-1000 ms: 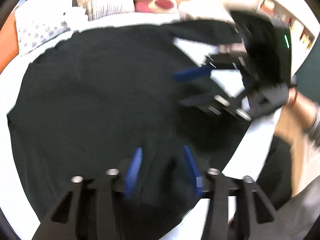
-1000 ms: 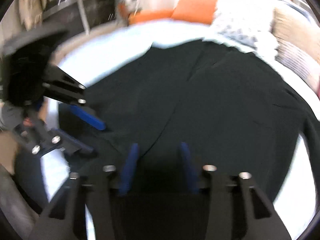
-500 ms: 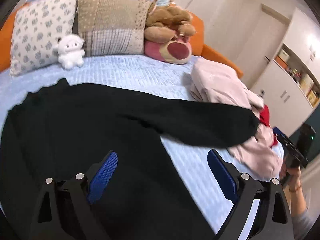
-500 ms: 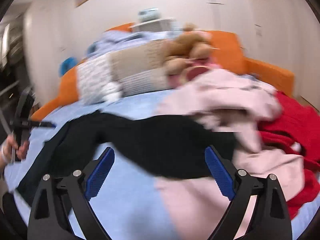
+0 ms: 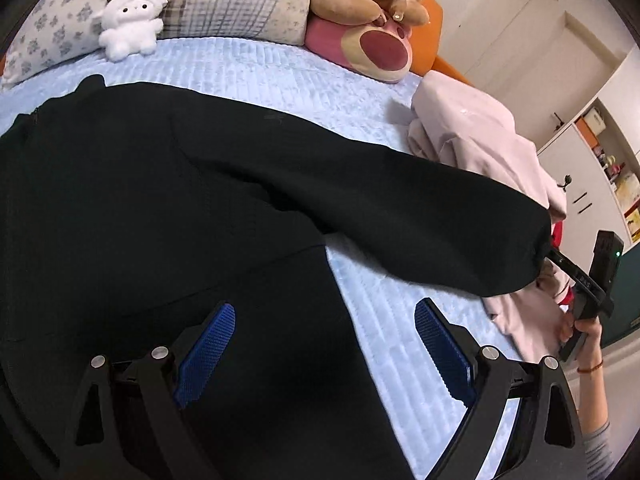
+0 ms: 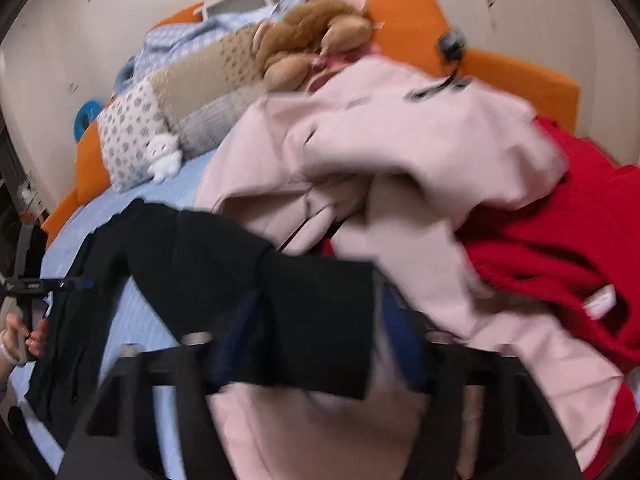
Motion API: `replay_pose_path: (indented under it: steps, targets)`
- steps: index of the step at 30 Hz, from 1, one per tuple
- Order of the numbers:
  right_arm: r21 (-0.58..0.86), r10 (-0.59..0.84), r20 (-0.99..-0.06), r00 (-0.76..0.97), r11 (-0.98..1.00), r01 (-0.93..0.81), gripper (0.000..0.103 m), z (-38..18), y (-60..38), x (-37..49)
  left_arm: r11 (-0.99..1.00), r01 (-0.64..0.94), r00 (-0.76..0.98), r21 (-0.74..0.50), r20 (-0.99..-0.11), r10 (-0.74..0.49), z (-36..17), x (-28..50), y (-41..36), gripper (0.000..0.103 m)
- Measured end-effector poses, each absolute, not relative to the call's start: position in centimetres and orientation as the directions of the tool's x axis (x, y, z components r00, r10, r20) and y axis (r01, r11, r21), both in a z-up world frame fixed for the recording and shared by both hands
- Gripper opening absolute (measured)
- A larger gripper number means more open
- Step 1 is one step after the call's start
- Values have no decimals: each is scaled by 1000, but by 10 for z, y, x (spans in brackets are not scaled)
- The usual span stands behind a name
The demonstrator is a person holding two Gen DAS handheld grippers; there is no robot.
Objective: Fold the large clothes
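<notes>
The soft, limp black garment (image 5: 168,208) is best taken at its cuff (image 6: 320,320), around which the right gripper (image 6: 316,344) is closing beside the pink pile (image 6: 400,152); the left gripper (image 5: 324,344) is spread, empty.

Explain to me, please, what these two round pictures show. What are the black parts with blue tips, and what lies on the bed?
A person holds a two-finger tool in each hand; each carries a wide-angle camera looking along its fingers. One picture comes from the left gripper, which is wide open above a black garment spread on the blue bed cover. The other, blurred, comes from the right gripper, whose jaws are closing with the end of the black sleeve between them. Beside it lie pink clothes and a red garment. Pillows and soft toys sit at the head of the bed.
</notes>
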State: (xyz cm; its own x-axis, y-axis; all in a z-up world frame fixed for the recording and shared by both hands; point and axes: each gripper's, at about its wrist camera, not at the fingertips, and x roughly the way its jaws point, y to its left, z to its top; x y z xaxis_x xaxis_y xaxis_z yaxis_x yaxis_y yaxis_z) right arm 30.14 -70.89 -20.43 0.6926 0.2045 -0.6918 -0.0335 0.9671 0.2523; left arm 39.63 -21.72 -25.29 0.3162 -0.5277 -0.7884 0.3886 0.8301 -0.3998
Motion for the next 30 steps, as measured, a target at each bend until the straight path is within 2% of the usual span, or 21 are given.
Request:
replay_pose_path:
  steps: [2,4,9,12,17,21,25,30]
  targets:
    - [251,216,-696,684,967,-50,24,-204,-704,304,834,385,318,-394,-792,-521,-251,397,-212,93]
    - [264,234,-697,678,963,-61,17,-200,-700,304,832,379,319,-404,-787,-528,-248,398,-206,93]
    - [242,232,-663,712,966,-90,14,-153,-684,299,823,389,323,-414,-775,-543,-234,402,-198,93]
    - [234,265,-606,750,961,-150,14,-104,-662,292,783,356,267,-510,-747,-608,-230,415,-191,93]
    - [187,393,-480,784,919,-347,14,-10,-580,265,763,266,271,-590,-714,-646,-221,454,-171,93]
    - [130,516,-399,758,850,-510,14,38,-502,238,718,183,255,-672,-673,-695,-221,496,-154,93]
    - [102,615,-369,697,772,-627,14,51,-440,219,685,119,190,-719,-660,-727,-237,533,-151,93]
    - [146,724,-373,580,664,-734,14,29,-386,205,594,22,212,-804,-577,-789,-262,564,-131,93]
